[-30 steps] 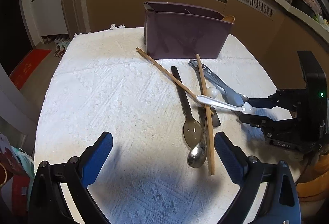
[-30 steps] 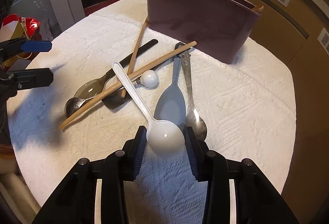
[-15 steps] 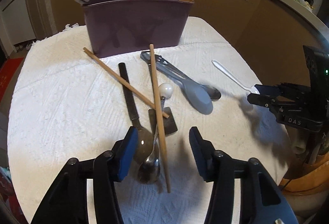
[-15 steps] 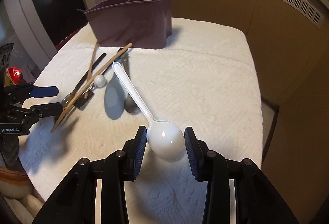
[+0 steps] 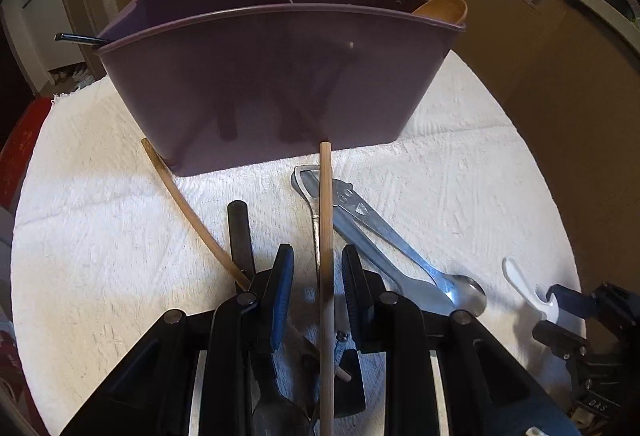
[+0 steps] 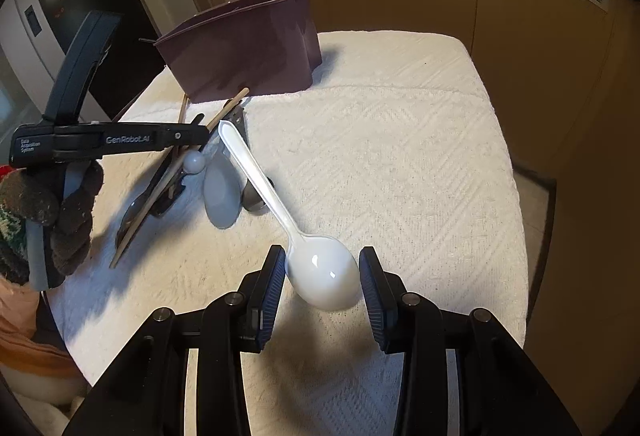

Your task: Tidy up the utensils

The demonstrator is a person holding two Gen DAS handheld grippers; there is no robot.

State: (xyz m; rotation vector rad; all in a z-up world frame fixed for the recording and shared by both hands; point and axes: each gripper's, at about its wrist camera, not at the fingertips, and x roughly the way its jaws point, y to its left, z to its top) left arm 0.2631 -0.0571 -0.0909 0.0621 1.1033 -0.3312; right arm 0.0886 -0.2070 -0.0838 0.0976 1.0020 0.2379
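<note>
Utensils: a glossy white plastic spoon [image 6: 320, 276] sits clamped by its bowl in the right gripper [image 6: 323, 278]. Left gripper [image 5: 316, 288], lettered "GenRobot.AI", has just been closing, pads not yet touching the wooden chopstick [image 5: 326, 236] between them; beyond stands the purple caddy [image 5: 280, 76].

"GenRobot.AI" on the left claw's [image 6: 208, 140] side; "DAS" on the right claw's [image 5: 560, 316] body.

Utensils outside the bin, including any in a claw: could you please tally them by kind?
Chopsticks: 2
Spoons: 5 (white spoon, grey spoon, steel spoon, black-handled spoon, knobbed spoon)
Black flat piece, kind unclear: 1
Total: 8
</note>
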